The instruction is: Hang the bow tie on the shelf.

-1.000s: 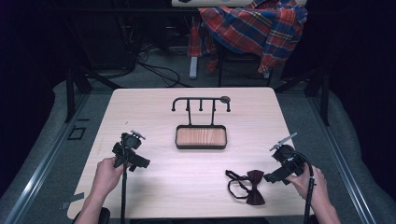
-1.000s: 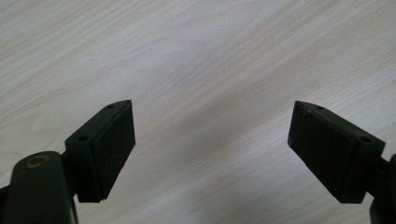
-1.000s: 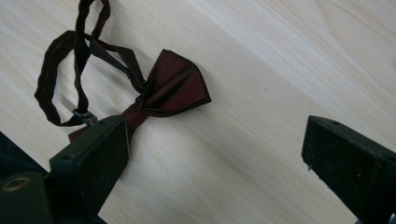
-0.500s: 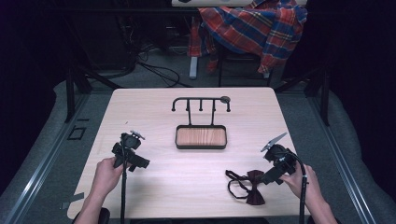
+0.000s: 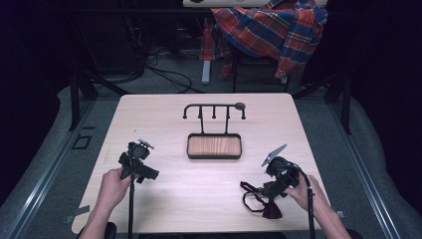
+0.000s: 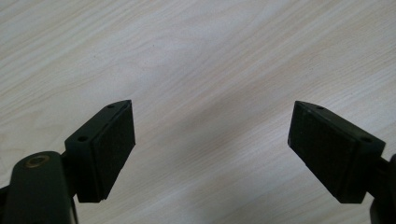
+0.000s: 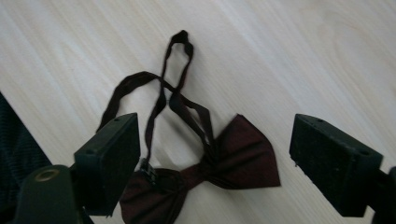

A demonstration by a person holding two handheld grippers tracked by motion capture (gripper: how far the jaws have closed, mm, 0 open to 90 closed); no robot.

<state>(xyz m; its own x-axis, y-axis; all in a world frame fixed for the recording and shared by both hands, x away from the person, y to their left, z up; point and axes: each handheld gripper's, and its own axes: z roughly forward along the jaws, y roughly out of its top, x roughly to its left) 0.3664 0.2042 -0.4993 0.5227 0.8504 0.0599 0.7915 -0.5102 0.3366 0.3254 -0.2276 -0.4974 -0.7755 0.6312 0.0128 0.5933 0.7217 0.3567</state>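
The dark red bow tie [image 7: 219, 163] lies flat on the table [image 5: 199, 194], directly beneath the right gripper [image 7: 215, 163], its thin strap [image 7: 163, 93] looping away ahead of the spread jaws. The right gripper is open and grips nothing. Well apart on the far side, the left gripper [image 6: 210, 149] is open above bare tabletop. A hook rack with tray [image 5: 214, 145] stands beyond both.

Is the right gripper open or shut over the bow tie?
Open. In the right gripper view, the right gripper has its jaws spread wide on either side of the dark red bow tie, which lies flat on the table.
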